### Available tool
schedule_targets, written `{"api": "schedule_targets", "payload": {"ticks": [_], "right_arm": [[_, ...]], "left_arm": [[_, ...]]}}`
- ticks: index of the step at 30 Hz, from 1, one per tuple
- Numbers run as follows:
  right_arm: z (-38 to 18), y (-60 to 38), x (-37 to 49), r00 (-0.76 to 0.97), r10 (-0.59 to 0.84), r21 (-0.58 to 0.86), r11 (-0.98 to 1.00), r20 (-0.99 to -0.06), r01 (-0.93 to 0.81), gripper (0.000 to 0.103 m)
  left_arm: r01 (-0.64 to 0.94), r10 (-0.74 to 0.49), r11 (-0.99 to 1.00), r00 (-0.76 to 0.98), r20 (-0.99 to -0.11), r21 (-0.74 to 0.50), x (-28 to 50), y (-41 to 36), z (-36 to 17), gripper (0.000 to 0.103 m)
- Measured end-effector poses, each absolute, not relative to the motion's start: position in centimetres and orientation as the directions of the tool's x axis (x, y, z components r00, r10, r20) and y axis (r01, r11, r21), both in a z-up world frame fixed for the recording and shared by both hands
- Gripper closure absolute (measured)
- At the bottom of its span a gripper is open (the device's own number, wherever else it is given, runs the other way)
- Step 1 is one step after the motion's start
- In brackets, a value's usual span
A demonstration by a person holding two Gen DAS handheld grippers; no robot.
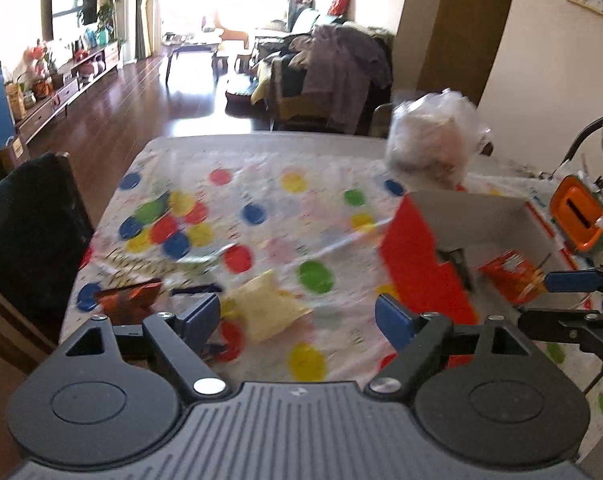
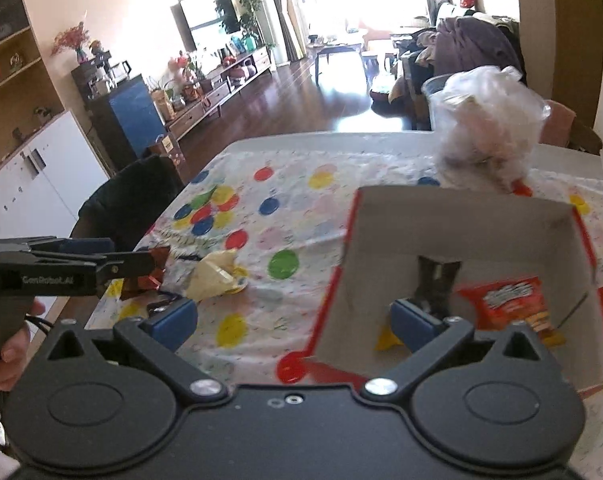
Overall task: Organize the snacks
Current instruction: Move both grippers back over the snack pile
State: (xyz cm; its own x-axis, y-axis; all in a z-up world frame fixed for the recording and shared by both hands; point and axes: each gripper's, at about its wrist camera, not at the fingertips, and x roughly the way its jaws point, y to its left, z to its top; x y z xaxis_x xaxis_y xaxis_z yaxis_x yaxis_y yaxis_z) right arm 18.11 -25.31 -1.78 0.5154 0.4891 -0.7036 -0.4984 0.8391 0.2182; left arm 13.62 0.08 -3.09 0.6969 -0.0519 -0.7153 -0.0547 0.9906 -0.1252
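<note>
Both your left gripper (image 1: 297, 312) and right gripper (image 2: 293, 320) gape empty, so rushing the yellow packet (image 1: 265, 308) just ahead could skid it off past the red box (image 2: 461, 240).

A lived-in home: television (image 2: 205, 20) on a long wooden cabinet (image 2: 221, 88), sofa (image 1: 341, 68) heaped with clothes, polished wood floor (image 1: 149, 96).

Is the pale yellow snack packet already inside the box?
No, the pale yellow packet lies on the dotted tablecloth, left of the box.
</note>
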Motion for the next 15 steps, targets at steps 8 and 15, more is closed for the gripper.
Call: {"api": "schedule_targets", "payload": {"ticks": [8,15], "right_arm": [[-4.3,-19.0,15.9,0.481,0.463,0.161,0.824,-0.744,-0.544,0.0],[-7.9,-13.9,15.1,0.427,0.42,0.085,0.785,-0.801,-0.613,0.001]], "left_arm": [[-0.012,-0.046,0.997,0.658,-0.751,-0.072,12.7,4.4,-5.8,0.018],[0.007,-0.074,0.996,0.562,-0.824,-0.085,13.1,7.3,-10.1,0.018]]}}
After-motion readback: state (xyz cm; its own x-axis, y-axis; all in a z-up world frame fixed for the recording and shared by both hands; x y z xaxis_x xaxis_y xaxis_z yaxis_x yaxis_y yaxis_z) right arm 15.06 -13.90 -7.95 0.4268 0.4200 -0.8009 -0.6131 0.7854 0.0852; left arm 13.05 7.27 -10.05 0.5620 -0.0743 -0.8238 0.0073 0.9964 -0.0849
